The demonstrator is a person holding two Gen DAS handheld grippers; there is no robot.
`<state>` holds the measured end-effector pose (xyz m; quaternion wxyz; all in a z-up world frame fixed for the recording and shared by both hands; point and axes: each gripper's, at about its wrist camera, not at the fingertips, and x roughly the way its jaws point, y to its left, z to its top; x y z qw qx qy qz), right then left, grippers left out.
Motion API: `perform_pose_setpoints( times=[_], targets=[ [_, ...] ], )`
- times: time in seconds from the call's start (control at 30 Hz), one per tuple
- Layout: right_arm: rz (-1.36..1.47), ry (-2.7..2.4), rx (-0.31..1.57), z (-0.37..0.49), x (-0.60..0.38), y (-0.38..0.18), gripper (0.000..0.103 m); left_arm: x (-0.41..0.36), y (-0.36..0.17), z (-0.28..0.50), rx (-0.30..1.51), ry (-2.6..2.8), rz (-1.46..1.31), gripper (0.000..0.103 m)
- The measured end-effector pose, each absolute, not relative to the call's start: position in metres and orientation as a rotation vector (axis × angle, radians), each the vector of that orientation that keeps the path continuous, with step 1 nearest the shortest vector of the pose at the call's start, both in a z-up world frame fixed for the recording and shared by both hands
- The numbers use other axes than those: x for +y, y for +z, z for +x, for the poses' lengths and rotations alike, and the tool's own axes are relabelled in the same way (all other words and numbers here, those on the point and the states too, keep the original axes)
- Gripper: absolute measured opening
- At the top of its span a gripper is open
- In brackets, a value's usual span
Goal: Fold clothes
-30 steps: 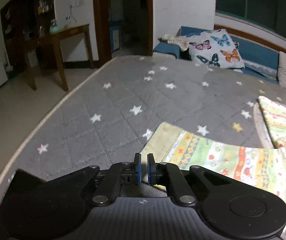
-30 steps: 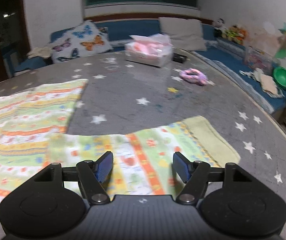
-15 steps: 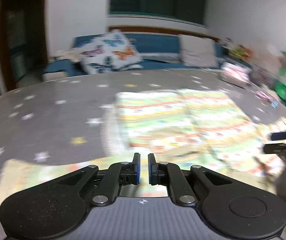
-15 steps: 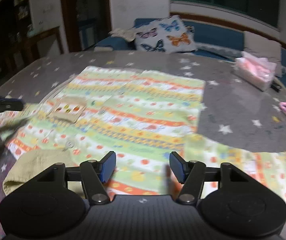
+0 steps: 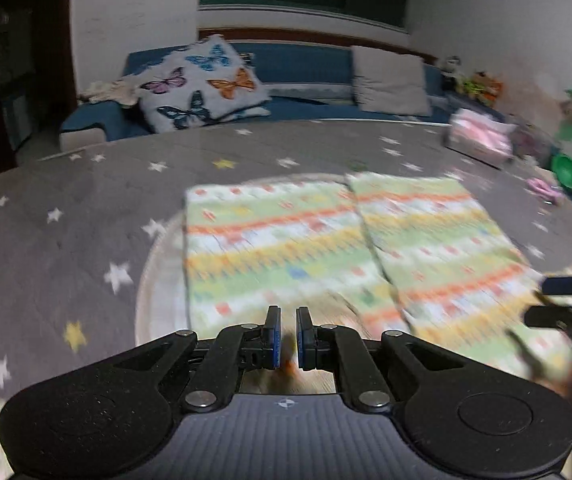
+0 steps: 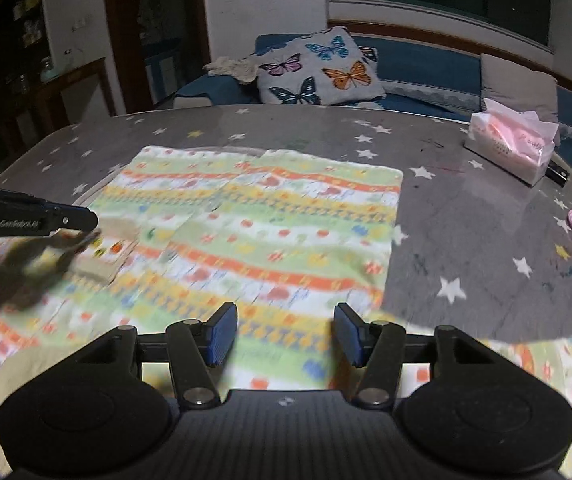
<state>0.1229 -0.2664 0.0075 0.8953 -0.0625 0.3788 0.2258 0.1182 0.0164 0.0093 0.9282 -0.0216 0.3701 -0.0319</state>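
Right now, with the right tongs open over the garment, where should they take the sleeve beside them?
Probably the sleeve along its free far edge, well out toward its end, coming in from the bare tabletop side. It lies flat and spread rightward, so only an edge offers a pinch; its cuff is out of frame.

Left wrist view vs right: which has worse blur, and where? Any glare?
Left wrist view: heavy motion smear across the striped garment and star-print cover; hand-held gripper sharp. Right wrist view: cleaner, blur mostly near the bottom and left edges, soft sheen on the cover beside the tissue box.
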Motion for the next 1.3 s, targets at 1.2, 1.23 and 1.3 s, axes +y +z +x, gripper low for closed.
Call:
perform_pose_setpoints(
  times=[1.2,1.23,1.3],
  targets=[
    [0.026,0.051,0.755,0.072,-0.406,-0.005,0.054,-0.068,-0.002,0.035,0.702,-0.275,0.164,0.024],
    [0.037,0.026,0.752,0.073,-0.413,-0.006,0.054,-0.067,0.000,0.035,0.693,-0.273,0.161,0.024],
    [0.055,-0.015,0.746,0.074,-0.425,-0.006,0.054,-0.066,0.007,0.035,0.672,-0.270,0.157,0.031]
  ],
)
